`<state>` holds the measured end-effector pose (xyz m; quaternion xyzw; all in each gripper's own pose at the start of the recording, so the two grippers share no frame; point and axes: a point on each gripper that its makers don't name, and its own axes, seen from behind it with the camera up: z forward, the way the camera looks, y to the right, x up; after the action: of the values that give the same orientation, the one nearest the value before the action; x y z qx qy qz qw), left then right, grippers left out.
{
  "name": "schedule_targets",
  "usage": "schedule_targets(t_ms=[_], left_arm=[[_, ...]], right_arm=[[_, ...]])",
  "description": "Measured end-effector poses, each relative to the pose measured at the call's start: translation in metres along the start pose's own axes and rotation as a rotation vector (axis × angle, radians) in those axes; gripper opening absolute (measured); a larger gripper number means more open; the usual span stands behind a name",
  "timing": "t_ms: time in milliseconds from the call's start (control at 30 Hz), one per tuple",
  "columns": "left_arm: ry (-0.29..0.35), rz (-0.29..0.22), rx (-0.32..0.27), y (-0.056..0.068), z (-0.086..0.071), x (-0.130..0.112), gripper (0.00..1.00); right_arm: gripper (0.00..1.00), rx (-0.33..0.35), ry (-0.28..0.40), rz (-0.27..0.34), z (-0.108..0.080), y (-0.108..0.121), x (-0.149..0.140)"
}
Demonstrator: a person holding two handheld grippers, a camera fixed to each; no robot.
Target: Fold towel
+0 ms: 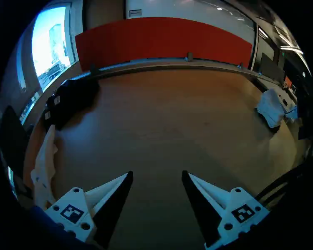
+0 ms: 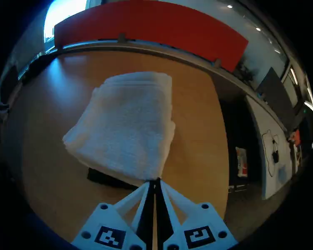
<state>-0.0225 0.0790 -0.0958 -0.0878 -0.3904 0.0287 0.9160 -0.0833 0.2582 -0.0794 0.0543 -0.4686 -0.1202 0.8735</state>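
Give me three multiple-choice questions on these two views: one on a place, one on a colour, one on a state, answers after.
1. Where is the folded white terry towel relative to the right claw?
A. straight ahead, its near corner at the claw's tips
B. far off to one side
C. on the floor

2. What colour is the long panel behind the wooden table?
A. green
B. red
C. yellow

3. How does the left claw stand?
A. shut on the towel
B. shut on nothing
C. open over bare table

Answers: 1 A, the towel's corner meets the closed tips; 2 B, it shows red in both views; 3 C, a wide gap separates its fingers.
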Motion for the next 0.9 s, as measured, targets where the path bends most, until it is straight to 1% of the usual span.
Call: schedule_targets(t_ms=[467,900], left_arm=[[-0.002,-0.001,0.004,-0.0006,-0.0010,-0.0012,0.86],[0.002,-0.003,0.008,-0.0014,0.0008,0.0028,0.86]], right_arm=[[0.05,0.000,-0.007,0.009,0.0028,0.0015,-0.0019],[0.05,-0.004,0.017,0.022,-0.0017,-0.0003,0.0003]])
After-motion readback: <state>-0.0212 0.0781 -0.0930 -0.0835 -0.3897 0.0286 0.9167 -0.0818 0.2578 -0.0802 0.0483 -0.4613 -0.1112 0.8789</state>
